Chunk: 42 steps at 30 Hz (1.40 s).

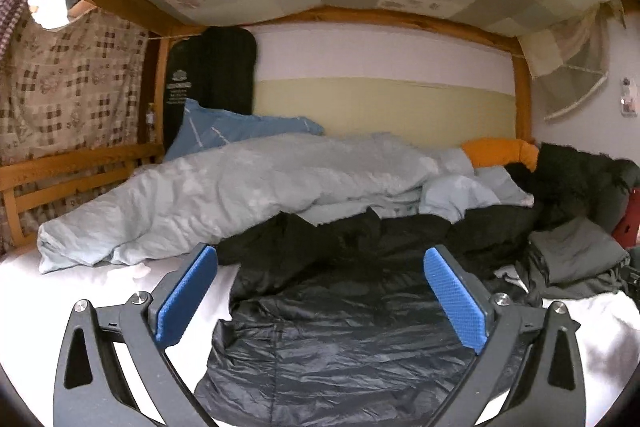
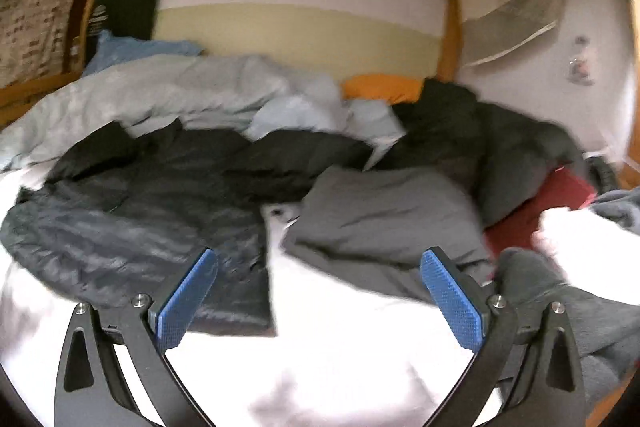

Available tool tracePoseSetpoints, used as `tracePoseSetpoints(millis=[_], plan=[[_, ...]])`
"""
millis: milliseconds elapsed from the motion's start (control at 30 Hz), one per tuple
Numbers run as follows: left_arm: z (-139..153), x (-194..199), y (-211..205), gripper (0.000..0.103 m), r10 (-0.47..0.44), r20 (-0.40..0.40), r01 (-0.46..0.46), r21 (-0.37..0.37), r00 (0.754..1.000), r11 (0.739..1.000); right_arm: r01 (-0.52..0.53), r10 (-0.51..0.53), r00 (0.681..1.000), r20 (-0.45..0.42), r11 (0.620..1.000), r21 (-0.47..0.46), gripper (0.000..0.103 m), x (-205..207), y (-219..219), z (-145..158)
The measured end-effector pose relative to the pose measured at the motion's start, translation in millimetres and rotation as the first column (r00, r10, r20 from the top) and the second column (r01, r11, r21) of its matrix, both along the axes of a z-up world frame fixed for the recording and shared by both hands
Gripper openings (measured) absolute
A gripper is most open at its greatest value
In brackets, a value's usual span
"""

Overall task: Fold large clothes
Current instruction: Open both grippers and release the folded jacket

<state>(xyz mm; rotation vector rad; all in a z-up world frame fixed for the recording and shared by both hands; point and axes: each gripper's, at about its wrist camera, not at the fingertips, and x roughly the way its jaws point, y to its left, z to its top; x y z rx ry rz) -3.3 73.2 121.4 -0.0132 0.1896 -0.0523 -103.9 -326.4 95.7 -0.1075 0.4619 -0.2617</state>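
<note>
The dark puffy jacket (image 1: pixel 340 339) lies flat on the white bed sheet (image 1: pixel 80 279), right in front of the left tongs (image 1: pixel 320 295). Those tongs are spread wide and hold nothing. The right tongs (image 2: pixel 318 297) are spread wide too, over the bare sheet, with nothing between them. A grey folded cloth (image 2: pixel 384 219) lies beside the jacket. A light blue blanket (image 1: pixel 224 187) is bunched up behind.
</note>
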Motion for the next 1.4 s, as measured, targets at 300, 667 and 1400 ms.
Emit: tracePoseSetpoints(millis=[300, 667, 1400], plan=[[-17, -5, -4, 0.103, 0.013, -0.034, -0.012, 0.043, 0.999, 0.999, 0.001, -0.02, 0.973, -0.229, 0.996, -0.084, 0.102, 26, 3, -56], [-89, 34, 1, 0.099, 0.105, -0.317, -0.091, 0.06, 0.942, 0.994, -0.057, -0.018, 0.947, -0.321, 0.973, -0.222, 0.097, 34, 34, -72], [-160, -45, 50, 0.097, 0.12, -0.391, 0.019, 0.332, 0.912, 0.943, -0.261, 0.145, 0.892, -0.427, 0.938, -0.228, 0.086, 22, 117, -100]])
